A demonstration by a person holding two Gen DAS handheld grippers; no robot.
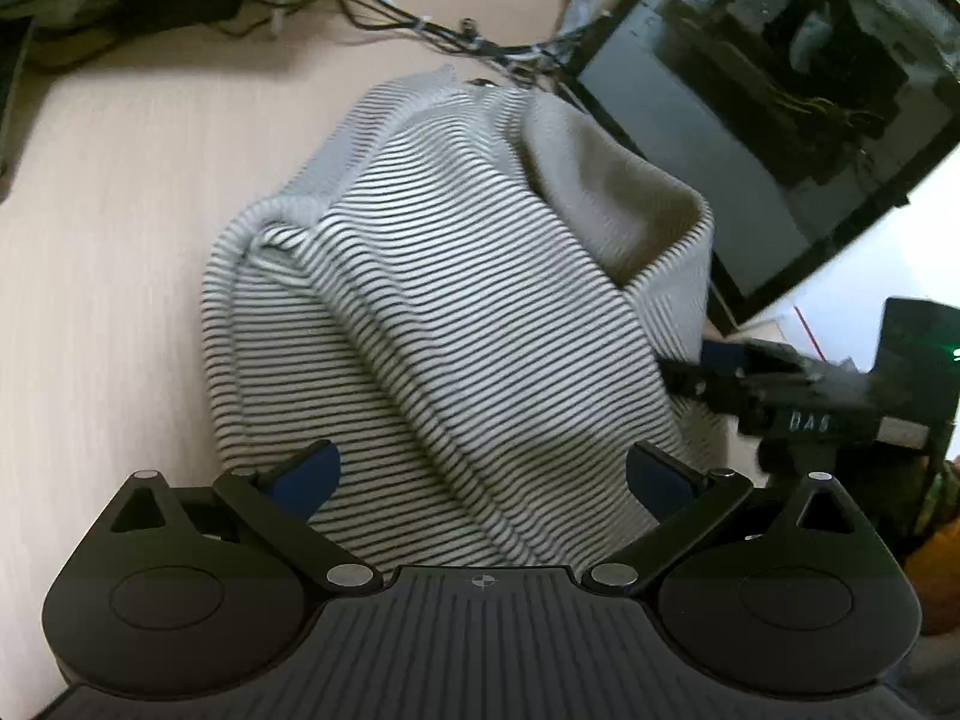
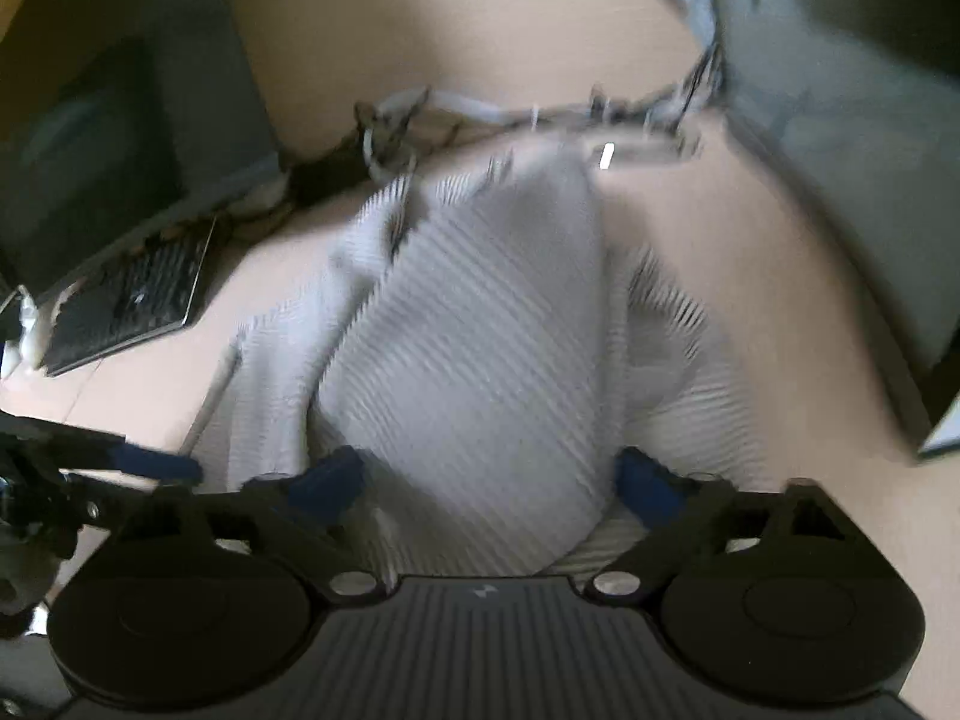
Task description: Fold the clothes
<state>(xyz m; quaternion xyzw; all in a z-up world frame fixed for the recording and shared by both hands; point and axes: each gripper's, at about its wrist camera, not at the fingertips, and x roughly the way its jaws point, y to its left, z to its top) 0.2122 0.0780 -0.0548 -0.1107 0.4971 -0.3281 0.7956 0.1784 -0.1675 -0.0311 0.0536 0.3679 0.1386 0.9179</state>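
Observation:
A grey-and-white striped knit garment (image 1: 456,300) lies bunched on the pale wooden table (image 1: 120,240). My left gripper (image 1: 483,474) hovers over its near part with both blue-padded fingers spread wide, nothing between them. My right gripper shows at the garment's right edge in the left wrist view (image 1: 708,366), blurred. In the blurred right wrist view, my right gripper (image 2: 489,480) is open above a raised fold of the garment (image 2: 474,348). The left gripper's blue fingertip (image 2: 156,462) pokes in from the left there.
A dark monitor (image 1: 780,120) stands at the right behind the garment. A bundle of cables (image 1: 468,39) runs along the table's back. A keyboard (image 2: 132,300) lies to the left in the right wrist view. Bare tabletop lies left of the garment.

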